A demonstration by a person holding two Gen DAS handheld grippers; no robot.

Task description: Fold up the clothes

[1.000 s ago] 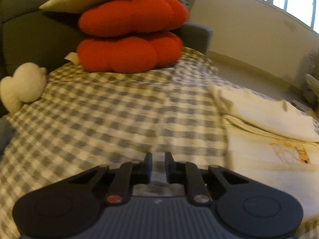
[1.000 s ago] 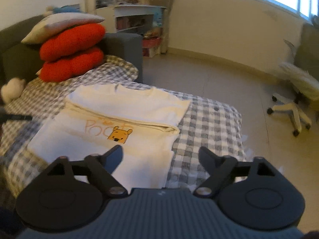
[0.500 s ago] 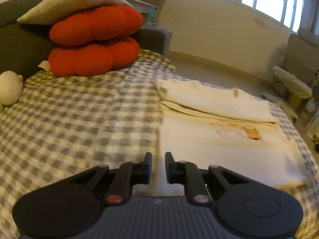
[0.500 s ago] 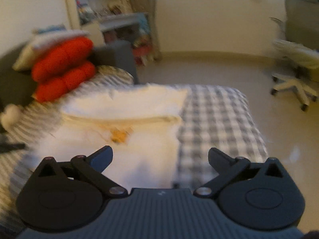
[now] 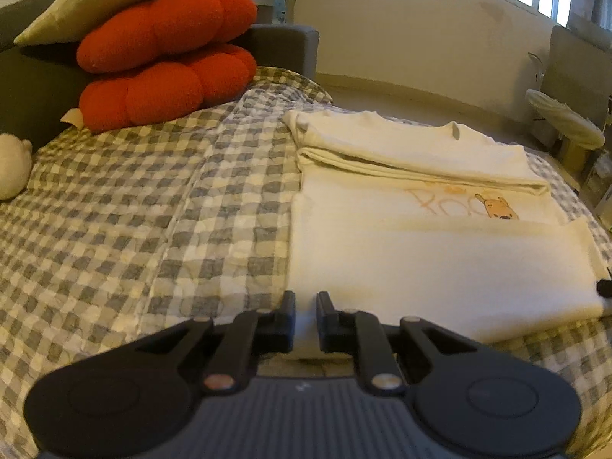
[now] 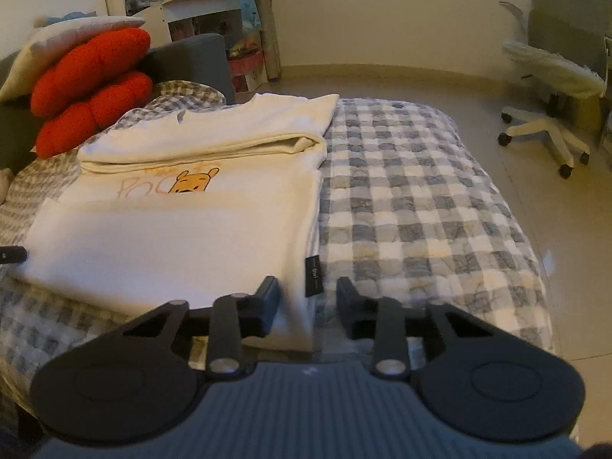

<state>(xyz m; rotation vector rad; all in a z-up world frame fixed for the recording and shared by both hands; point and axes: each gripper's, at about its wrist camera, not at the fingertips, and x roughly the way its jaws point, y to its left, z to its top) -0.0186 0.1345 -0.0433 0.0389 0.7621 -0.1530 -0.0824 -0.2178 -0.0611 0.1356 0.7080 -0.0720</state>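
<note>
Cream T-shirt (image 5: pixel 440 267) with a bear print is lying part-folded on the checked bed cover (image 5: pixel 153 229), its top edge already turned down and its bottom hem doubled up over the lettering. Judging by this, the step in hand is taking hold of the near corners for the next fold. The left gripper (image 5: pixel 305 300) is sitting at the near left corner, its fingers nearly clenched with cream fabric showing in the slim gap; whether the pads are pinching it, I cannot tell. The right gripper (image 6: pixel 308 292) is closing its fingers around the near right corner by the dark label (image 6: pixel 314 277), cloth lying between them but not yet pressed. Next, both corners need a firm pinch, then an even lift away toward the collar.
</note>
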